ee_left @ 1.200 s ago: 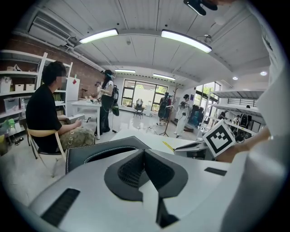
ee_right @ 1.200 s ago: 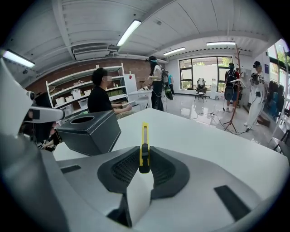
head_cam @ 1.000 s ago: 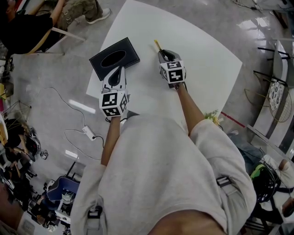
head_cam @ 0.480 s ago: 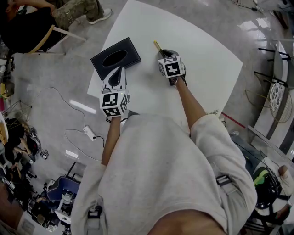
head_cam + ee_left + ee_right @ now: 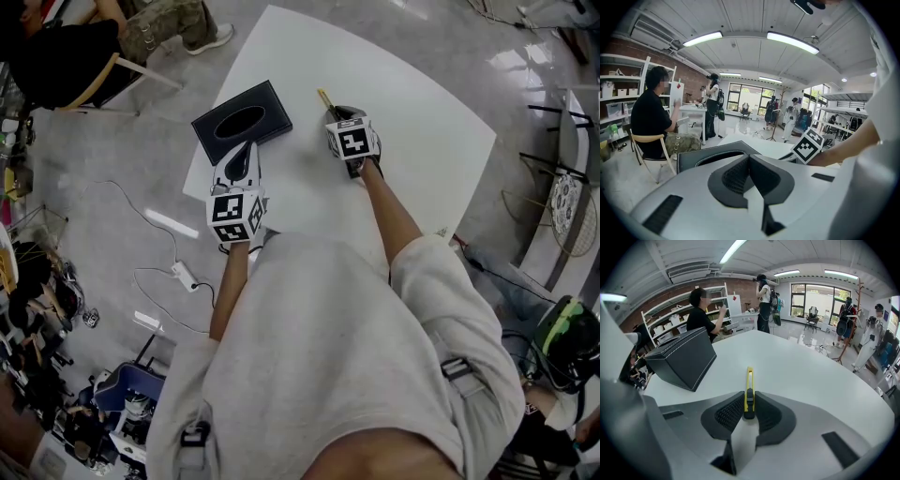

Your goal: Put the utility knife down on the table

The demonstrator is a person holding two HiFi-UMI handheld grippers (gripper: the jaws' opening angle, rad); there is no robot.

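Right gripper: the right gripper (image 5: pixel 339 112) (image 5: pixel 749 405) had its jaws closed narrowly on the utility knife (image 5: pixel 324 97) (image 5: pixel 749 385), gripping the dark slider end from both sides.
Utility knife: the yellow body pointed straight out past the jaw tips, low over the white table (image 5: pixel 422 112) (image 5: pixel 811 376); whether it touched the tabletop could not be told.
Left gripper: the left gripper (image 5: pixel 242 150) (image 5: pixel 749 160) had its jaws pressed together with nothing between them, just beside the near edge of the black box (image 5: pixel 241 120) (image 5: pixel 710 157).
Black box: it sat near the table's left edge with an oval opening in its top and pale stitching along its sides (image 5: pixel 684 357), to the left of the knife and apart from it.
Operator: a person in a light shirt (image 5: pixel 347 356) leaned over the table's near edge, both bare forearms stretched forward, the grippers' marker cubes facing up.
Background: a seated person in dark clothes (image 5: pixel 56 47) (image 5: pixel 701 310) occupied a wooden chair beyond the box; cables (image 5: pixel 150 272) trailed over the grey floor to the left.
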